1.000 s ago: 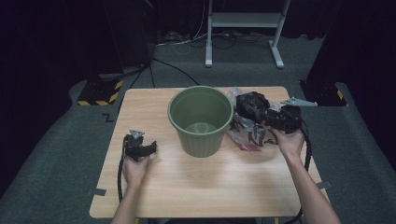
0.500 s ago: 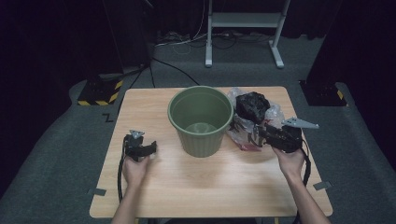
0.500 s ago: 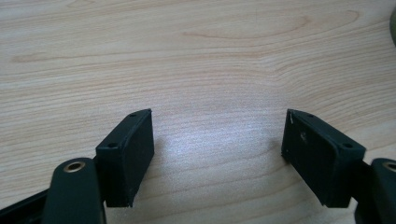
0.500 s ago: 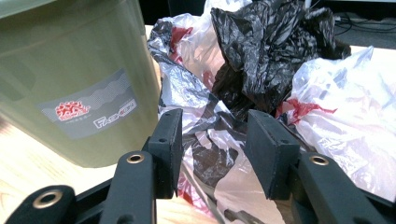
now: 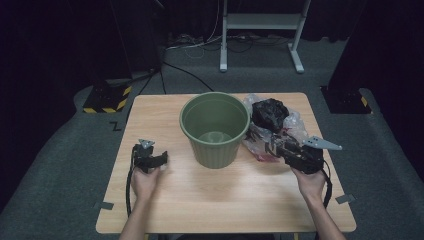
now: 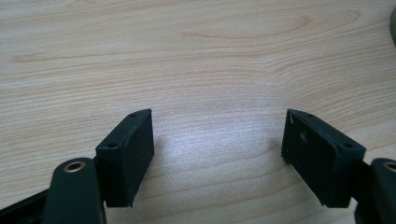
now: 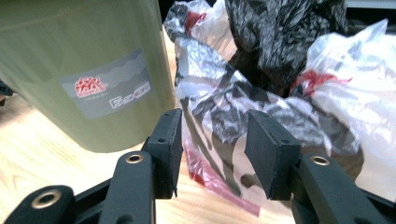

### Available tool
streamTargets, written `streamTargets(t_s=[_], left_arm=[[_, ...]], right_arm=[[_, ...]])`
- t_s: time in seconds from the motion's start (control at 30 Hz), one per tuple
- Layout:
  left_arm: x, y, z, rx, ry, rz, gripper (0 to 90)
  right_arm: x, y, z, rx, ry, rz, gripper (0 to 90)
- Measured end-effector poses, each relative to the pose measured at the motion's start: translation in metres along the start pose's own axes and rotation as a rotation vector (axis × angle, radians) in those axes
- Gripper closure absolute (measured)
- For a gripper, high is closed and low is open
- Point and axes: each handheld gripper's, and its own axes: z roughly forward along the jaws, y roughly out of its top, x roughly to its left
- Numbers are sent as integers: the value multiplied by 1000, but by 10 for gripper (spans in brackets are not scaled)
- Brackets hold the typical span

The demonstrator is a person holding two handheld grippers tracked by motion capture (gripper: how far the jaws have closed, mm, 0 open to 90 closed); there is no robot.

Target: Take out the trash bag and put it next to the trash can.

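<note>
Reaching toward a heap of crumpled plastic bags [image 5: 272,127] at the right of a light wooden table [image 5: 225,200], right tongs [image 7: 212,140] standing part-way apart with a fold of clear, black-printed bag between the pads but not yet pinched. Bags lying just right of a green plastic bin [image 5: 215,127], touching or nearly touching its wall; one black bag [image 5: 269,112] on top of the heap, clear ones with red print beneath. Left tongs [image 6: 217,154] resting low over bare wood at the table's left, wide apart, holding nothing. Likely trouble from here: thin, slippery film sliding out of a shallow pinch, or one grip dragging the whole tangled heap along instead of a single bag; a nudge against the light, empty bin probably enough to shift or tip it, given how close the right tongs sit to its side. Table surface pale wood grain, smooth, with tape tabs at the near corners. Room dark, black-draped, grey carpet around the table, a white metal stand [image 5: 260,35] and loose cables behind, a yellow-and-black striped block [image 5: 107,97] on the floor at far left.
</note>
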Motion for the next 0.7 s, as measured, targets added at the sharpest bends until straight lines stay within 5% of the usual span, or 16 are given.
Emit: streamTargets(t_s=[0.7], left_arm=[[0,0,0,-1,0,-1,252]], right_arm=[[-4,-35,12,48,-20,12,561]])
